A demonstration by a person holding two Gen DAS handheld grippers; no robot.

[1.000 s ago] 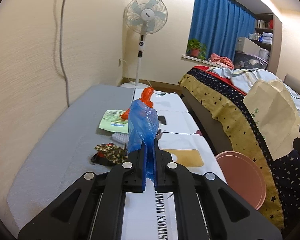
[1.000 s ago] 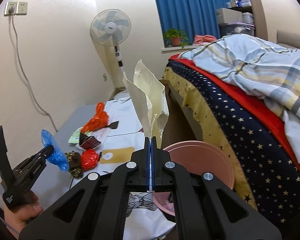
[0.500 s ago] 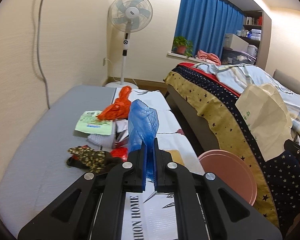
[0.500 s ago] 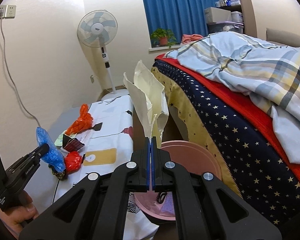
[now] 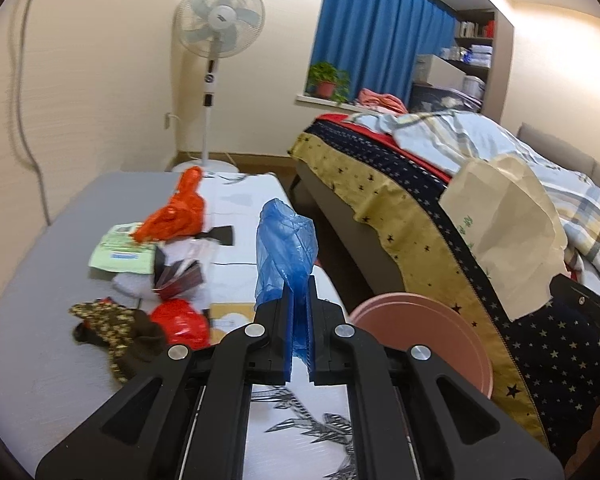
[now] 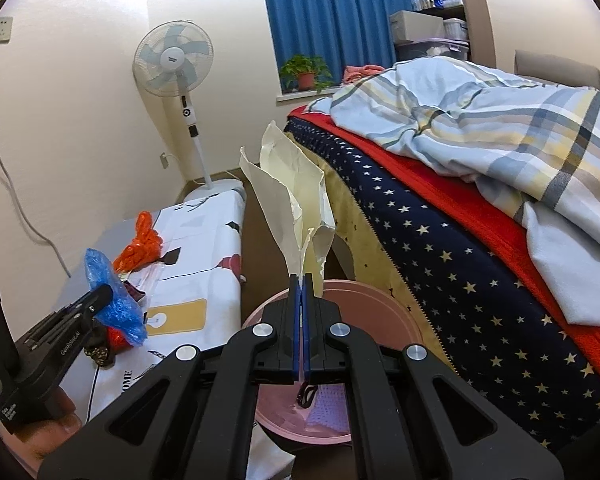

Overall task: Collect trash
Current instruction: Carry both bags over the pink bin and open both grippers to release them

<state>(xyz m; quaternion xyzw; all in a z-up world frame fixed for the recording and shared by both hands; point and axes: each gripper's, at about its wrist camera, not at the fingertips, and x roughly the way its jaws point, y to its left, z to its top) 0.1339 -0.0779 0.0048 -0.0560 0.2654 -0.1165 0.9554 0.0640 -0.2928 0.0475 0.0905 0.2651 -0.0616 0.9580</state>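
Note:
My left gripper (image 5: pixel 299 300) is shut on a crumpled blue plastic bag (image 5: pixel 284 244) and holds it above the table's right edge, next to the pink bin (image 5: pixel 428 340). It also shows in the right wrist view (image 6: pixel 104 294) with the blue bag (image 6: pixel 112 300). My right gripper (image 6: pixel 301 284) is shut on a cream paper bag (image 6: pixel 292 200), held upright over the pink bin (image 6: pixel 380 316). The paper bag also shows in the left wrist view (image 5: pixel 504 232). On the table lie an orange bag (image 5: pixel 176 212), a red wrapper (image 5: pixel 180 322), a green paper (image 5: pixel 122 254) and other scraps.
The low table (image 5: pixel 40 280) has a white patterned cloth (image 5: pixel 240 208). A bed (image 6: pixel 480 220) with a starred cover stands right of the bin. A standing fan (image 5: pixel 218 40) is at the back wall. A dark patterned cloth (image 5: pixel 116 320) lies near the table's front.
My left gripper with the blue bag has swung right, toward the pink bin. My right gripper with the paper bag has moved closer over the bin.

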